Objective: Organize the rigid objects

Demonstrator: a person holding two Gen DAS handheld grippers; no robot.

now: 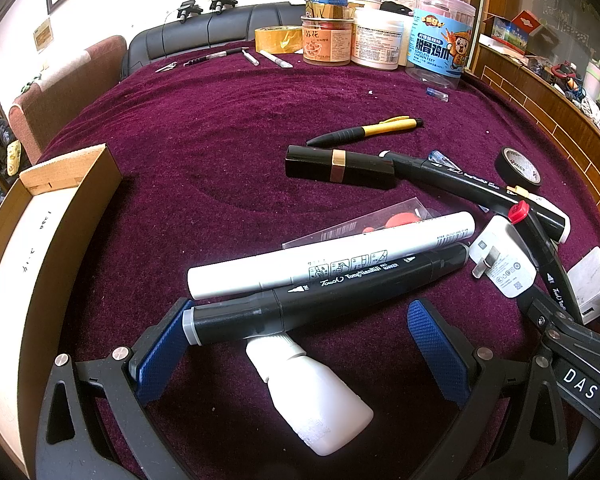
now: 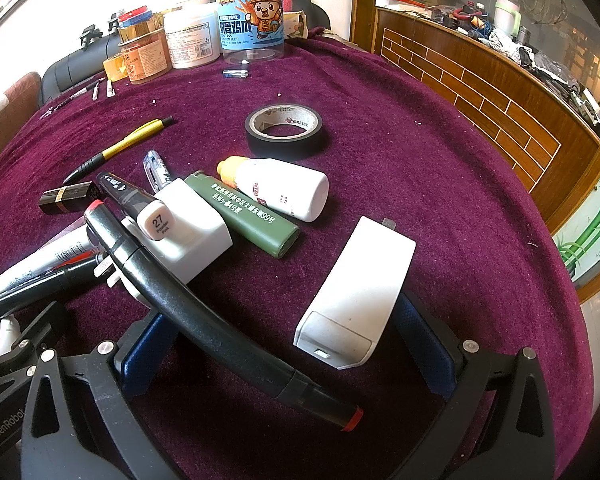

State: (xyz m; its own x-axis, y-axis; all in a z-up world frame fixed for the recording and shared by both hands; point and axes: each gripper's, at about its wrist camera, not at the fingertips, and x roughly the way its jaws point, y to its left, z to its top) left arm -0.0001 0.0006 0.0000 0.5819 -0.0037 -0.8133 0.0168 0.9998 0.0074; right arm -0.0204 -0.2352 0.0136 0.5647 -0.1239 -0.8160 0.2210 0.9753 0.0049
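Note:
My left gripper (image 1: 304, 344) is open over a pile on the purple cloth. A black Touch marker (image 1: 328, 292) lies across its jaws, on a white bottle (image 1: 312, 396), with a white marker (image 1: 332, 256) just beyond. An open cardboard box (image 1: 40, 248) stands at the left. My right gripper (image 2: 288, 344) is open. A black red-tipped marker (image 2: 204, 320) and a white charger (image 2: 356, 292) lie between its jaws. Beyond are a white plug adapter (image 2: 192, 224), a green lighter (image 2: 248, 216), a white orange-capped bottle (image 2: 280, 188) and a black tape roll (image 2: 286, 132).
A black lipstick (image 1: 340, 166) and a yellow-black pen (image 1: 364, 132) lie mid-table. Jars and tubs (image 1: 380, 36), yellow tape (image 1: 278, 40) and small tools (image 1: 220, 56) line the far edge. A wooden counter (image 2: 500, 80) with clutter runs along the right. A sofa (image 1: 204, 32) sits behind.

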